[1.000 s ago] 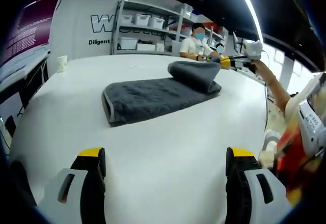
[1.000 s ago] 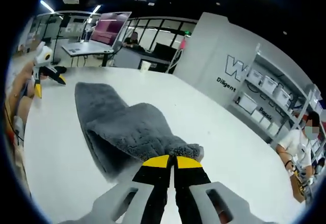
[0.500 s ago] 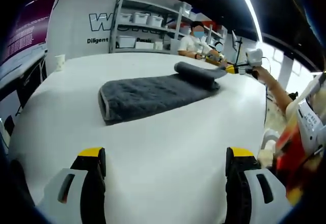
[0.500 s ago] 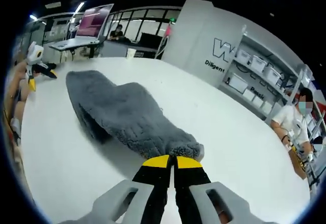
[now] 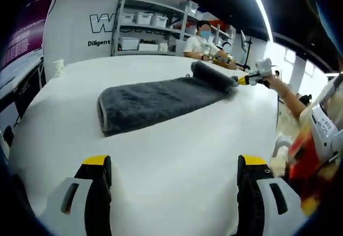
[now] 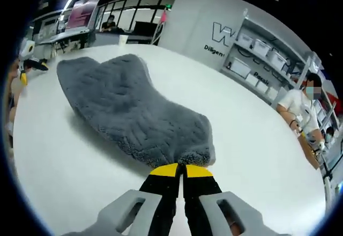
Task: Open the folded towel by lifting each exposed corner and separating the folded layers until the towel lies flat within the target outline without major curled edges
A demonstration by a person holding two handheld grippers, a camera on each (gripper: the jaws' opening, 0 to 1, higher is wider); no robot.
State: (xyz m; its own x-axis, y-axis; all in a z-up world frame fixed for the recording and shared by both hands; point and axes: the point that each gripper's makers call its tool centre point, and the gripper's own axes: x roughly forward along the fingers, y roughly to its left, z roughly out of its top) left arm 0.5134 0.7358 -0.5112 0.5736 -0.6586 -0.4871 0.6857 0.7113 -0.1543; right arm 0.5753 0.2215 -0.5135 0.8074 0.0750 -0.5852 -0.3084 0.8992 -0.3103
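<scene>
A dark grey towel (image 5: pixel 155 101) lies stretched across the white table (image 5: pixel 171 155), its near left end still folded double. In the left gripper view my left gripper (image 5: pixel 174 166) hangs open over bare table, well short of the towel. Far across, my right gripper (image 5: pixel 244 79) holds the towel's raised far corner. In the right gripper view the right gripper (image 6: pixel 180 170) is shut on the towel (image 6: pixel 128 110) corner, the cloth spreading away from its yellow tips toward the left gripper (image 6: pixel 24 64) at the far edge.
Shelves with white bins (image 5: pixel 144 24) stand behind the table. A seated person (image 6: pixel 300 112) works at the right side. A white cup (image 5: pixel 58 67) stands near the table's far left edge. A person's arm (image 5: pixel 289 99) reaches in from the right.
The right gripper has pulled the towel's corner outward, unrolling the bunched top layer so the cloth lies longer and flatter. The left gripper stays open and still.
</scene>
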